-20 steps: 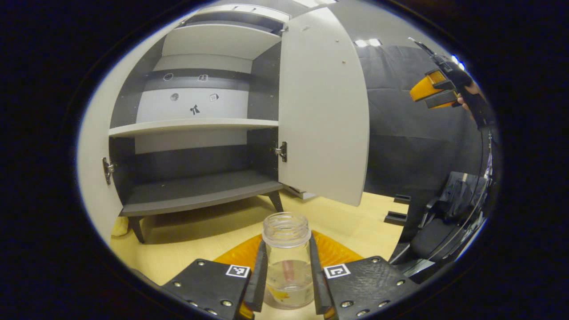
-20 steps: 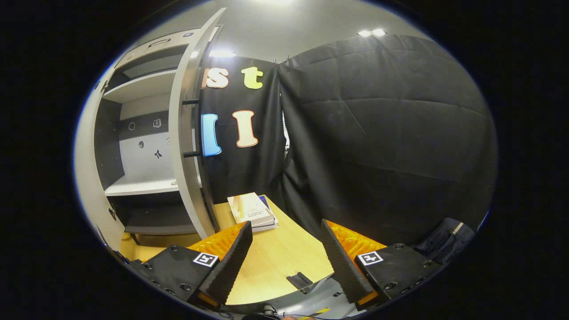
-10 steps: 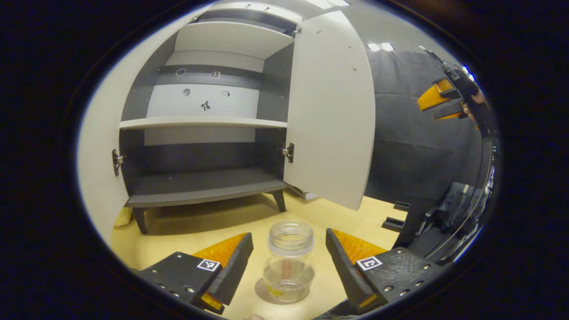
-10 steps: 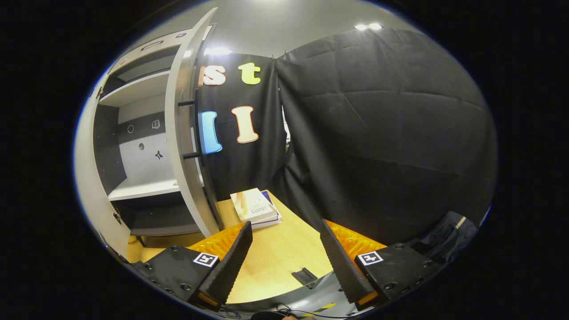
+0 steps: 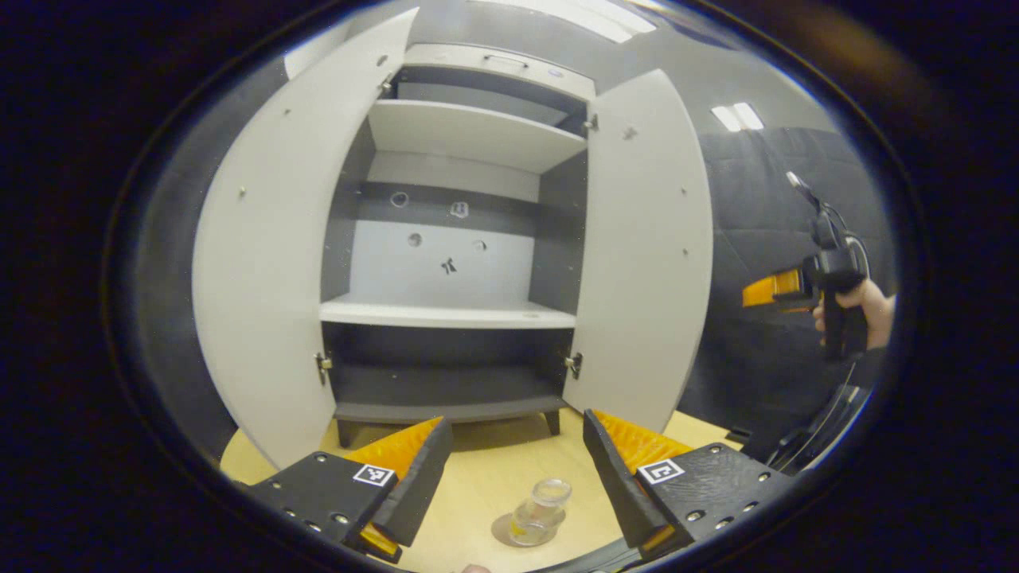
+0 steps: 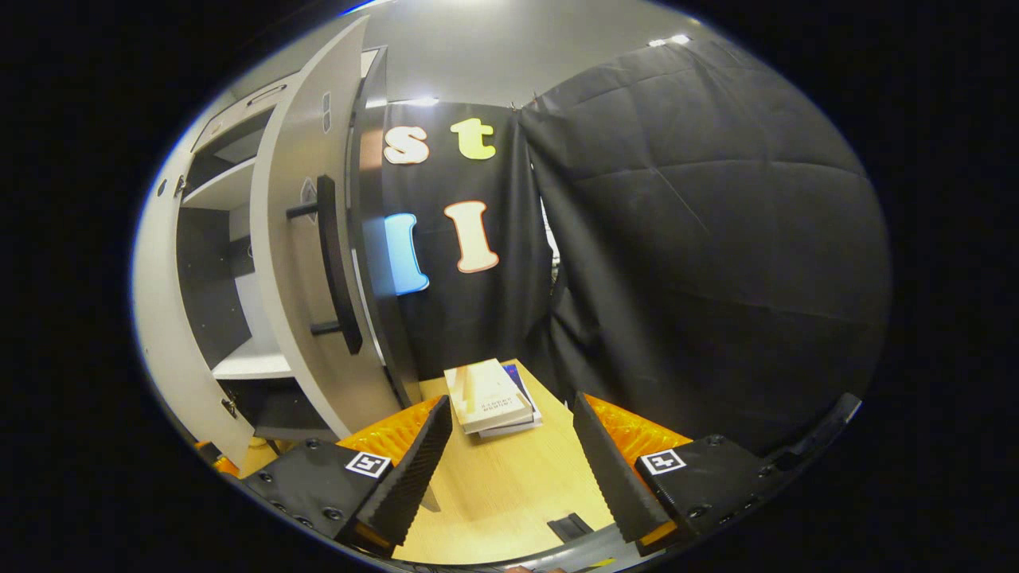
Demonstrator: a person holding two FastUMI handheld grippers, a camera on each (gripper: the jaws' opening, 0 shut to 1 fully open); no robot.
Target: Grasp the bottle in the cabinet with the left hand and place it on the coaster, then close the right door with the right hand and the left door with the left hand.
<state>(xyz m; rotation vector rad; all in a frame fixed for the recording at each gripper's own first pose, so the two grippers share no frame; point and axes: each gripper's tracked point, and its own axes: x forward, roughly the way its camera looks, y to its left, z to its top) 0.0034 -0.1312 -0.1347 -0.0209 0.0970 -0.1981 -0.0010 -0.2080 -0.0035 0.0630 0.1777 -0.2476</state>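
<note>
In the left gripper view a small clear bottle without a cap stands on a round coaster on the wooden table. My left gripper is open, raised above and behind the bottle, touching nothing. The cabinet has both doors open: the left door and the right door. My right gripper, held by a hand, hangs to the right of the right door. In the right gripper view my right gripper is open and empty, facing the right door's outer face with its black handle.
A stack of books lies on the table beside the cabinet's right side. A small black bracket sits near the table's front edge. The cabinet shelves hold nothing that I can see.
My left gripper opened off the bottle, left it on the coaster and drew back and up. My right gripper has swung round to the outer face of the right door.
</note>
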